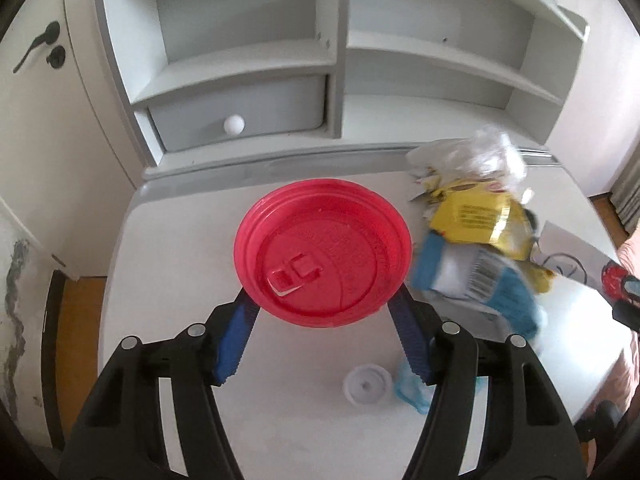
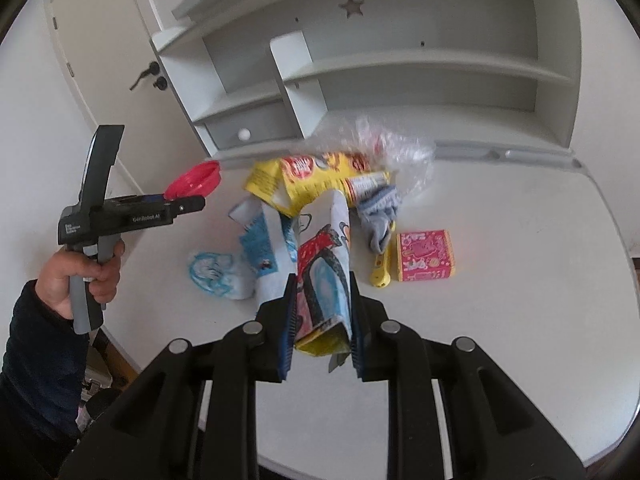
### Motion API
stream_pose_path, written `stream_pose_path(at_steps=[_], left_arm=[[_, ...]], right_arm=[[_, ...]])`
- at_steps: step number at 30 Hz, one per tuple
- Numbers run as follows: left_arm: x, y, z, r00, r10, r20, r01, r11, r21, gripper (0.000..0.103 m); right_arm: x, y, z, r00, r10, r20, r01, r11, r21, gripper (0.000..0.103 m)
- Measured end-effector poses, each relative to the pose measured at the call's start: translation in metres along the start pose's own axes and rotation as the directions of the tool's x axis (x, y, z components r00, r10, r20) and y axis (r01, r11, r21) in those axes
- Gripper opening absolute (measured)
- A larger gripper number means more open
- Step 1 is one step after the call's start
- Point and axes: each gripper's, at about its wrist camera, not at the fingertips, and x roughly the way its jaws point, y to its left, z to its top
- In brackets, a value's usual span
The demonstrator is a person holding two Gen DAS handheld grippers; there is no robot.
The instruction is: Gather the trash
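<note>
My left gripper [image 1: 322, 304] is shut on a red plastic cup lid [image 1: 323, 252] and holds it above the white desk [image 1: 280, 420]; the lid also shows in the right wrist view [image 2: 194, 178], as does the left gripper [image 2: 188, 202]. My right gripper [image 2: 323, 308] is shut on a bundle of wrappers [image 2: 324, 272]: a drawn paper sheet, a yellow snack bag [image 2: 316, 180], a blue-white packet [image 2: 260, 244] and clear plastic [image 2: 392, 152]. The bundle appears blurred in the left wrist view [image 1: 472, 240], lifted off the desk.
On the desk lie a white cap [image 1: 366, 386], a crumpled blue-white wrapper [image 2: 212, 274], a pink box [image 2: 426, 256], a yellow tool [image 2: 382, 268] and a grey sock [image 2: 380, 216]. A grey shelf unit [image 2: 400, 72] with a drawer [image 1: 240, 116] stands behind. A door [image 1: 36, 48] is left.
</note>
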Motion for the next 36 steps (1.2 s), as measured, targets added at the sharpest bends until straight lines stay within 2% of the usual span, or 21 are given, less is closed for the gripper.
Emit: stream_pose_path(at_steps=[6, 12, 15, 20, 21, 22, 23, 24, 26, 27, 28, 29, 31, 32, 34, 36], left_arm=[[-0.028, -0.024, -0.001, 0.999, -0.019, 0.029, 0.018, 0.999, 0.033, 0.063], [-0.045, -0.067, 0.000, 0.997, -0.066, 0.049, 0.061, 0.994, 0.094, 0.063], [-0.054, -0.101, 0.002, 0.993, -0.103, 0.060, 0.093, 0.985, 0.144, 0.062], [-0.062, -0.180, -0.001, 0.979, -0.200, 0.040, 0.184, 0.951, 0.249, 0.061], [-0.063, -0.197, -0.002, 0.975, -0.220, 0.032, 0.203, 0.941, 0.270, 0.060], [-0.065, -0.219, -0.005, 0.969, -0.247, 0.021, 0.230, 0.928, 0.295, 0.055], [-0.066, -0.239, -0.007, 0.962, -0.274, 0.004, 0.258, 0.913, 0.316, 0.023], [-0.066, -0.265, -0.010, 0.950, -0.310, -0.033, 0.303, 0.895, 0.328, 0.021], [-0.066, -0.306, -0.018, 0.932, -0.359, -0.057, 0.355, 0.863, 0.359, 0.020], [-0.065, -0.339, -0.028, 0.922, -0.382, -0.069, 0.376, 0.834, 0.405, 0.018], [-0.062, -0.358, -0.034, 0.914, -0.397, -0.087, 0.395, 0.817, 0.420, 0.007], [-0.058, -0.386, -0.044, 0.894, -0.430, -0.124, 0.439, 0.789, 0.431, 0.002], [-0.050, -0.431, -0.061, 0.864, -0.467, -0.185, 0.497, 0.737, 0.459, 0.000], [-0.046, -0.455, -0.070, 0.859, -0.470, -0.202, 0.506, 0.721, 0.473, 0.000], [-0.041, -0.486, -0.083, 0.845, -0.479, -0.236, 0.530, 0.693, 0.490, 0.000], [-0.038, -0.509, -0.095, 0.842, -0.475, -0.256, 0.536, 0.681, 0.500, 0.000]], right_arm=[[-0.039, -0.010, 0.000, 0.998, -0.033, 0.059, 0.032, 0.999, 0.021, 0.022], [-0.080, -0.054, -0.016, 0.992, -0.089, 0.087, 0.079, 0.991, 0.107, 0.022], [-0.107, -0.086, -0.034, 0.985, -0.145, 0.096, 0.127, 0.978, 0.166, 0.022], [-0.159, -0.142, -0.077, 0.964, -0.250, 0.097, 0.215, 0.938, 0.273, 0.022], [-0.167, -0.151, -0.085, 0.959, -0.266, 0.096, 0.229, 0.929, 0.289, 0.022], [-0.182, -0.165, -0.099, 0.950, -0.296, 0.094, 0.254, 0.915, 0.315, 0.022], [-0.196, -0.176, -0.113, 0.942, -0.322, 0.091, 0.275, 0.900, 0.339, 0.022], [-0.205, -0.186, -0.124, 0.936, -0.343, 0.085, 0.293, 0.887, 0.357, 0.022], [-0.227, -0.208, -0.153, 0.917, -0.393, 0.061, 0.338, 0.852, 0.399, 0.022], [-0.239, -0.220, -0.171, 0.907, -0.419, 0.046, 0.362, 0.831, 0.423, 0.022], [-0.250, -0.232, -0.190, 0.897, -0.442, 0.027, 0.384, 0.807, 0.448, 0.022], [-0.259, -0.243, -0.208, 0.890, -0.457, 0.007, 0.400, 0.786, 0.472, 0.022], [-0.273, -0.261, -0.237, 0.879, -0.476, -0.023, 0.419, 0.748, 0.515, 0.022], [-0.284, -0.271, -0.259, 0.869, -0.493, -0.040, 0.432, 0.718, 0.545, 0.022], [-0.300, -0.283, -0.287, 0.860, -0.508, -0.057, 0.442, 0.684, 0.581, 0.022], [-0.312, -0.292, -0.312, 0.855, -0.515, -0.065, 0.444, 0.659, 0.607, 0.022]])
